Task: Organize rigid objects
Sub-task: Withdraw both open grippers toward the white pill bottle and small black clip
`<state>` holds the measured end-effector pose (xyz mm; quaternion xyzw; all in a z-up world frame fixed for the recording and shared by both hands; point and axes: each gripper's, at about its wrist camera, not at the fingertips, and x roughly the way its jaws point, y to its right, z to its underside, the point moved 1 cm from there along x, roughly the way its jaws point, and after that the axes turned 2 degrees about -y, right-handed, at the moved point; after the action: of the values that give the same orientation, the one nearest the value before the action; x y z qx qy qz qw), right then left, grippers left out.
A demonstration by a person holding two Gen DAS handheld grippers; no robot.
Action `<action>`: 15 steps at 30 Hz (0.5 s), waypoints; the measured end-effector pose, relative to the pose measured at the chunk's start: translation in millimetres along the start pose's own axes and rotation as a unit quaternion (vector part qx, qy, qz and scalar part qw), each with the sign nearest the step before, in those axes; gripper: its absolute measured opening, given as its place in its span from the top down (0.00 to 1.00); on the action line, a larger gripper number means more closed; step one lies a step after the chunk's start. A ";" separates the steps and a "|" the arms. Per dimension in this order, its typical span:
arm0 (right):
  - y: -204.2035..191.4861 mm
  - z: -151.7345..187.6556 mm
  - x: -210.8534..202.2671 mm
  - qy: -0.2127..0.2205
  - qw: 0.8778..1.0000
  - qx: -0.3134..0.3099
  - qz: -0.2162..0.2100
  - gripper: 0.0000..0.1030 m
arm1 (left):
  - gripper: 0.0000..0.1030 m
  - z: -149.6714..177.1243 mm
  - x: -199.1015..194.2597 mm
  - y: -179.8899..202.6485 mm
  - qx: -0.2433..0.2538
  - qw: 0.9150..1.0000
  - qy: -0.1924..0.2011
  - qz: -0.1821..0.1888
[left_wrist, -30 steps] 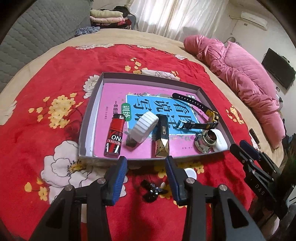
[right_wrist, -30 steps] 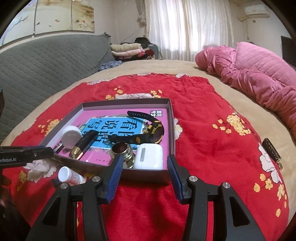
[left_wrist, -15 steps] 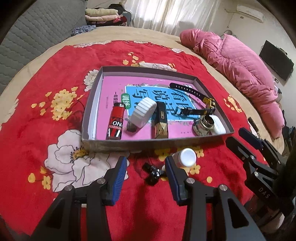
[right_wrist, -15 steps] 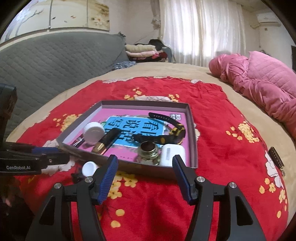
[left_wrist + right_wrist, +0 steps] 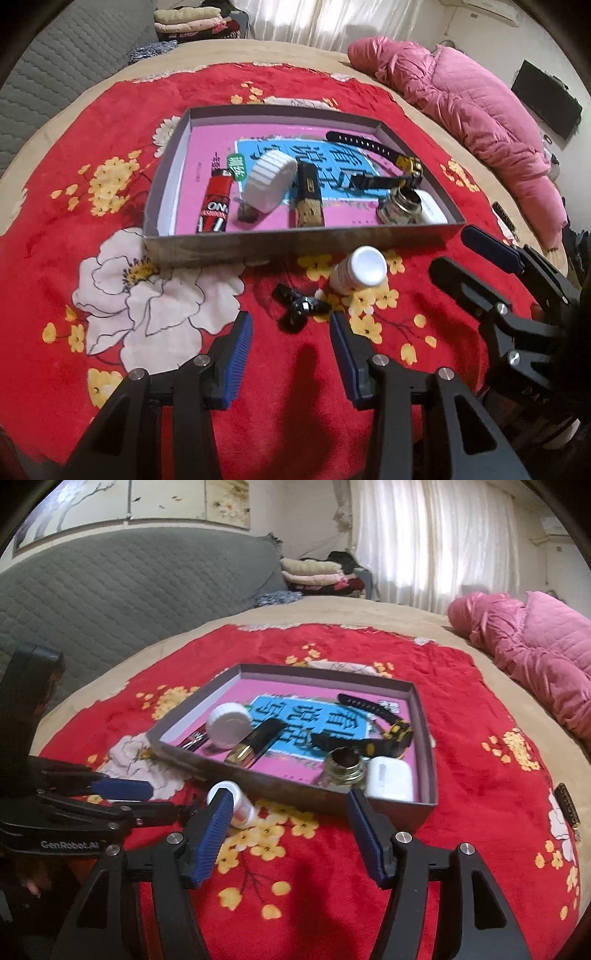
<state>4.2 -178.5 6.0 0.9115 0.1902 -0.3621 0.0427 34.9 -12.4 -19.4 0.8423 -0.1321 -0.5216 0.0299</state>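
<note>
Left gripper [image 5: 291, 354] and right gripper [image 5: 291, 834]: both spread wide, holding nothing, above red blanket [image 5: 110, 332]. White pill bottle [image 5: 360, 271] and black fidget spinner [image 5: 299, 308] lying just outside gray tray [image 5: 295, 242].

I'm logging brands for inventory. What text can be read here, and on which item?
"GenRobot.AI": on the left gripper body.
"ON...": partial white letters on the red lighter.
"看...说...写": large characters on the pink book.
Smaller print on the book: too blurred.
</note>
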 end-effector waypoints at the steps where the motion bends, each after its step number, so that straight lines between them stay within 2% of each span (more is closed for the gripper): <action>1: -1.3 0.9 1.0 -0.002 1.000 -0.002 0.000 0.36 | 0.58 0.8 1.1 0.9 0.001 1.000 -0.001 0.000; 15: 2.6 3.2 5.7 -0.007 1.000 0.003 -0.004 0.36 | 0.58 1.2 27.9 8.3 0.013 1.000 -0.019 -0.003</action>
<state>6.9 -179.8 -0.3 0.9084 0.1927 -0.3688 0.0395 43.9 -27.3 -42.7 0.8331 -0.1367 -0.5358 0.0144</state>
